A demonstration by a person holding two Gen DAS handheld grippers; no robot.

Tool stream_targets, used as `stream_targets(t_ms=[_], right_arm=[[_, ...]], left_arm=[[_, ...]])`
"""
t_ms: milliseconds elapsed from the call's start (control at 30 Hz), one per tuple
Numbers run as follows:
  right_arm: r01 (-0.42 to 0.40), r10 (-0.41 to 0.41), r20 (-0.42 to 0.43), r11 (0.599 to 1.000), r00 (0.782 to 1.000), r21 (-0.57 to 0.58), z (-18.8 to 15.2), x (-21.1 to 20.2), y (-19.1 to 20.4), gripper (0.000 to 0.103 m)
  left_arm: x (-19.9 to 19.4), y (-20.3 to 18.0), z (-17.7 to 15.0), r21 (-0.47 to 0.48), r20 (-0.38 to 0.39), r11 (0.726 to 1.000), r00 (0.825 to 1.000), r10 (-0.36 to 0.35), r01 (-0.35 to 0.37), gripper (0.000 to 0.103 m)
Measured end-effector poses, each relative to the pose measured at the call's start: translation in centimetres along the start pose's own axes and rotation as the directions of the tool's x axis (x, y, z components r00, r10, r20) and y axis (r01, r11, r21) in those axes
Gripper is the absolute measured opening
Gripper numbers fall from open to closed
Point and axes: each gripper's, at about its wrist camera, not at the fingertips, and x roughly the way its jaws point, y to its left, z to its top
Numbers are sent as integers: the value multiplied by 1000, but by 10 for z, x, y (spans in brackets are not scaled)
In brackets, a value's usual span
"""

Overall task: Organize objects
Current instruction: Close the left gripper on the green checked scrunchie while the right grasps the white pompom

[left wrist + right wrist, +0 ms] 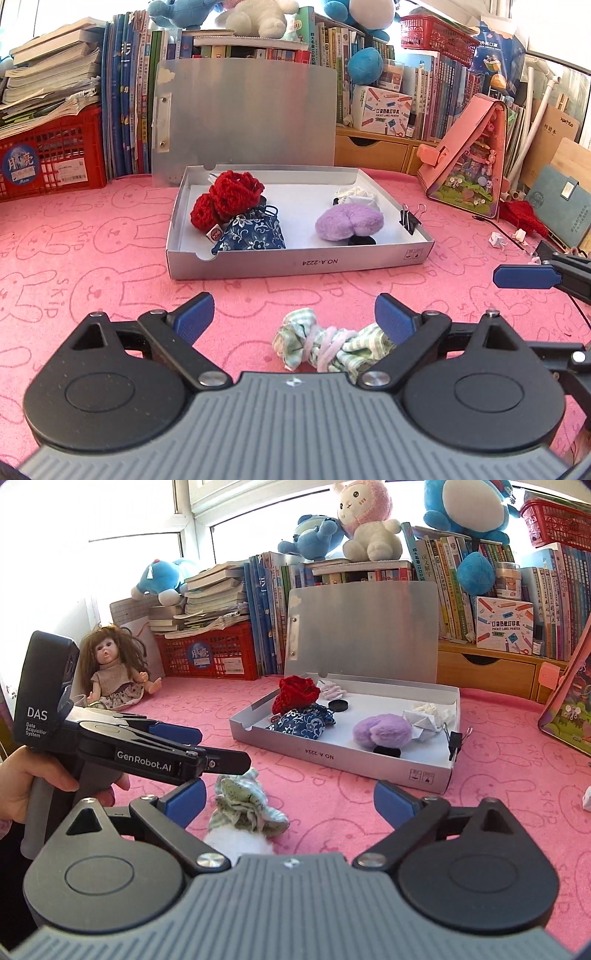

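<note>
- The green checked hair tie [325, 345] lies loose on the pink cloth [92, 240], at the lower middle of the left wrist view, short of the grey box [295, 260].
- The left gripper [295, 314] stands wide open and empty. The tie sits between its jaws, off toward the right finger and nearly touching it.
- The tie's long axis runs left to right across that frame, along the jaw gap rather than across it.
- The right gripper [288, 799] is also wide open and empty, with the tie [247, 805] just left of centre.
- Both are near; the left looks better lined up.
</note>
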Motion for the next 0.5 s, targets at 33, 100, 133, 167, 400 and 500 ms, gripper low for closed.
stream_targets(t_ms=[33, 100, 133, 167, 400, 500], right_arm=[[-11, 11, -2, 1000, 1000, -5, -5, -1, 2, 103], [-36, 36, -14, 999, 999, -16, -12, -1, 7, 103], [-39, 39, -21, 999, 999, -24, -16, -1, 10, 103], [-41, 40, -26, 999, 999, -34, -20, 0, 13, 103], [-65, 53, -86, 989, 995, -134, -39, 16, 38, 103], [-71, 52, -106, 979, 993, -191, -46, 26, 52, 103]], left_arm=[[-1, 1, -2, 0, 2, 1000, 1000, 5, -5, 96], [-3, 4, -5, -7, 2, 1000, 1000, 12, -12, 96], [-4, 6, -6, -13, 2, 1000, 1000, 13, -13, 96], [-5, 7, -8, -20, 2, 1000, 1000, 13, -13, 96], [-3, 14, -9, -51, -1, 999, 1000, 19, -19, 97], [-2, 13, -10, -55, 1, 998, 1000, 12, -12, 97]])
